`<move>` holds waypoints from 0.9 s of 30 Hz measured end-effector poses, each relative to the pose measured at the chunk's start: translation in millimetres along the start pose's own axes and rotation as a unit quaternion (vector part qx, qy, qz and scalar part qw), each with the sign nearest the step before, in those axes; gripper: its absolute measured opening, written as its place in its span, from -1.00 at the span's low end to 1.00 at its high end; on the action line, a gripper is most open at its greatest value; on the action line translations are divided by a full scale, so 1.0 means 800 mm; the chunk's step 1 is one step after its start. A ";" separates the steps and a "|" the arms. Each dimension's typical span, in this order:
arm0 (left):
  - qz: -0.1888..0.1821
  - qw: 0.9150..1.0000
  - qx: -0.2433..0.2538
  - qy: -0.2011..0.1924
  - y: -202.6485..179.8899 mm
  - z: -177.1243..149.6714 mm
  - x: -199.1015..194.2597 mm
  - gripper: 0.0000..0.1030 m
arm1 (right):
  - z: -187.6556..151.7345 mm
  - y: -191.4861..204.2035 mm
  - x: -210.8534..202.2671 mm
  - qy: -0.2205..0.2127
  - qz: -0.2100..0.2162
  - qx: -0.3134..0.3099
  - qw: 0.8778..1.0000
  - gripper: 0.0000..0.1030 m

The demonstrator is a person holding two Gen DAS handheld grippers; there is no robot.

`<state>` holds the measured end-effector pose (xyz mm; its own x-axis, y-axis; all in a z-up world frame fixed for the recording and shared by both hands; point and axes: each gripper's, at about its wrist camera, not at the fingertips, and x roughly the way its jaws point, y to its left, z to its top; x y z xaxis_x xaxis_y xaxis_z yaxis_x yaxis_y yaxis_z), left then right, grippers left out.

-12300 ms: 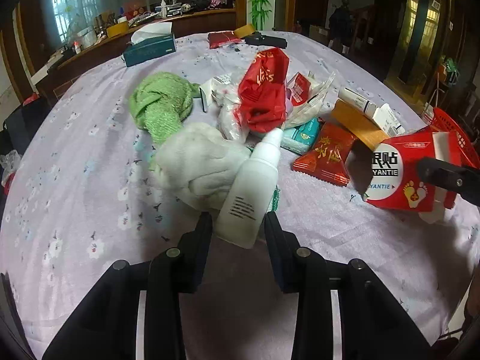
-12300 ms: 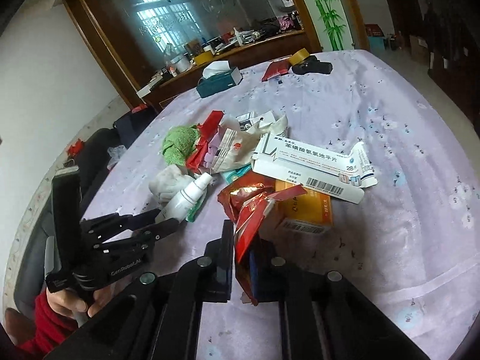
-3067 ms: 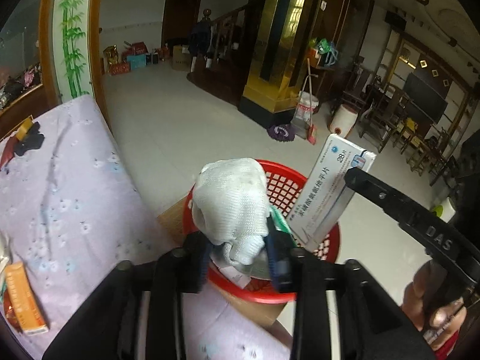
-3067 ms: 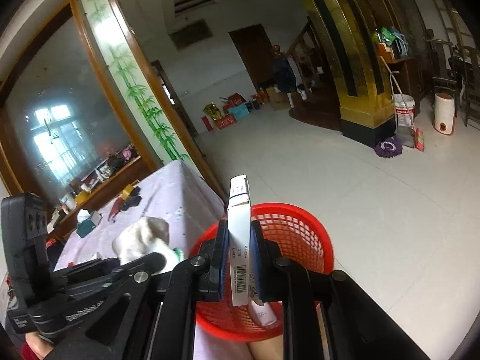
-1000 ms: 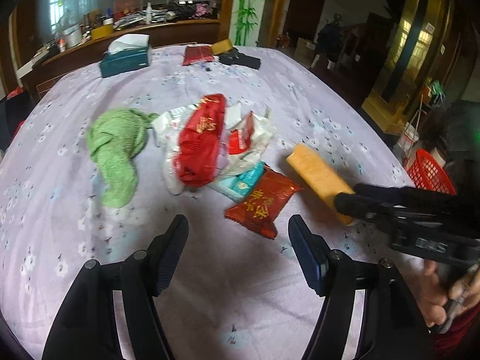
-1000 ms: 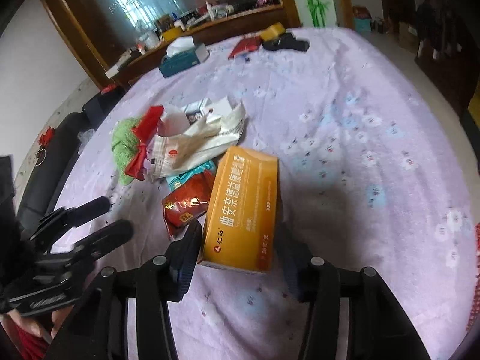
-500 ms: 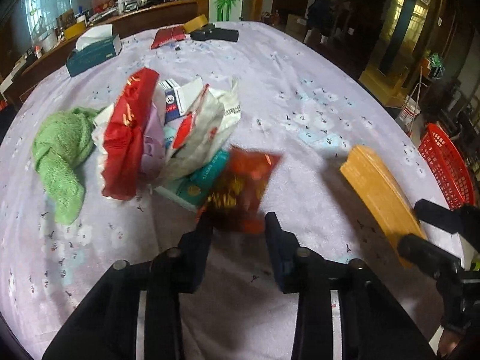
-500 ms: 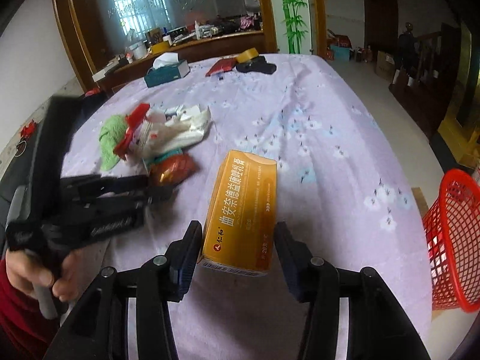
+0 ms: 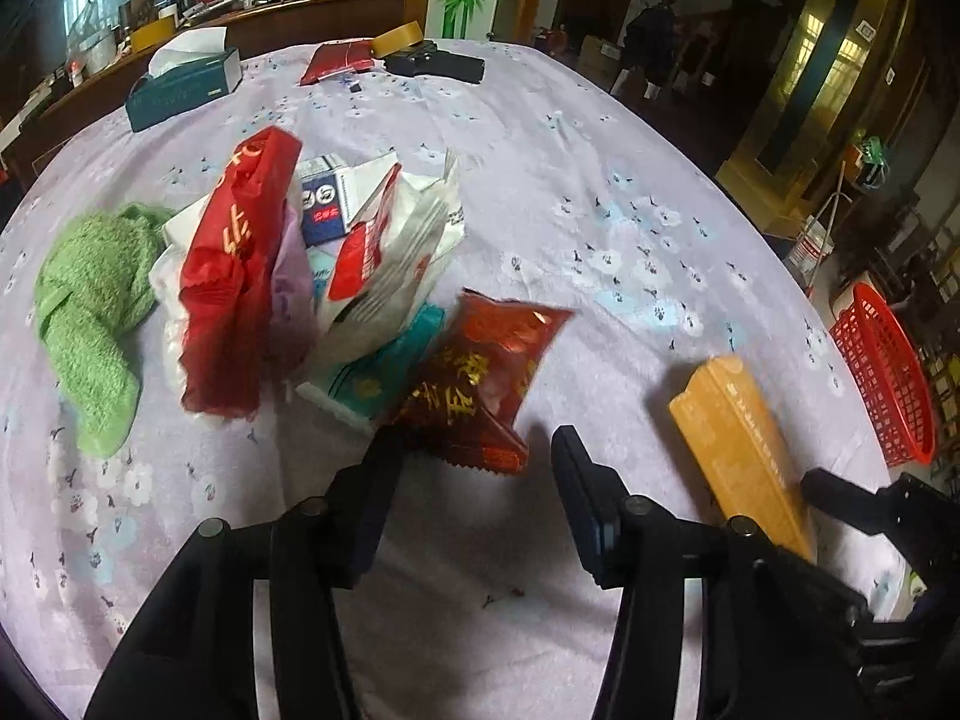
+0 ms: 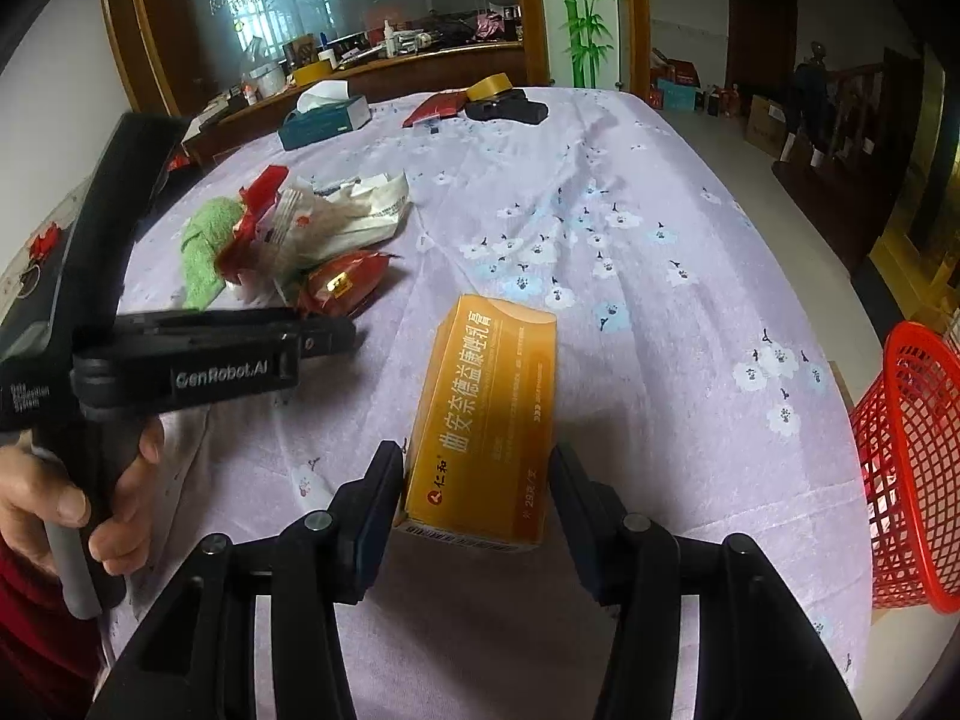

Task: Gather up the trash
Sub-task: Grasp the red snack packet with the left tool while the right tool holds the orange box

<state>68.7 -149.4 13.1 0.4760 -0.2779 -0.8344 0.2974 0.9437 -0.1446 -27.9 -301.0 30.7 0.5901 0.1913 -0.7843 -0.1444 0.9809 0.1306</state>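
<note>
Left gripper [image 9: 474, 450] spread wide, low over the desk [image 9: 600, 228], left finger just touching the red packet's [image 9: 480, 378] near corner, nothing clamped. Right gripper [image 10: 477, 480] also wide apart, straddling the orange box [image 10: 486, 420] lying flat; left finger against its side, right finger just clear. Seen only from the left wrist: teal pack [image 9: 372, 378] under the packet, big red wrapper [image 9: 234, 276], green cloth [image 9: 90, 306]. Seen only from the right wrist: hand [image 10: 78, 504] gripping the left handle. Red basket [image 10: 912, 468] off the desk's right edge, below it. Bare cloth between box and edge.
</note>
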 end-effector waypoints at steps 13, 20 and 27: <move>0.001 1.000 0.001 -0.025 0.001 -0.015 -0.018 -0.66 | -0.004 0.002 -0.004 -0.006 0.003 0.003 1.000 0.04; -0.004 0.999 0.006 -0.042 -0.002 -0.044 -0.056 -0.66 | -0.012 0.004 -0.028 -0.030 -0.008 0.001 1.000 0.04; -0.012 0.998 0.004 -0.056 -0.008 -0.065 -0.080 -0.65 | -0.017 0.002 -0.046 -0.044 -0.008 0.008 0.999 0.04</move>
<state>-6.6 -128.0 39.6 0.5574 -0.3198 -0.7662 0.3171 0.9349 -0.1596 -61.0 -307.2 51.6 0.6591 0.1779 -0.7307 -0.1218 0.9840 0.1298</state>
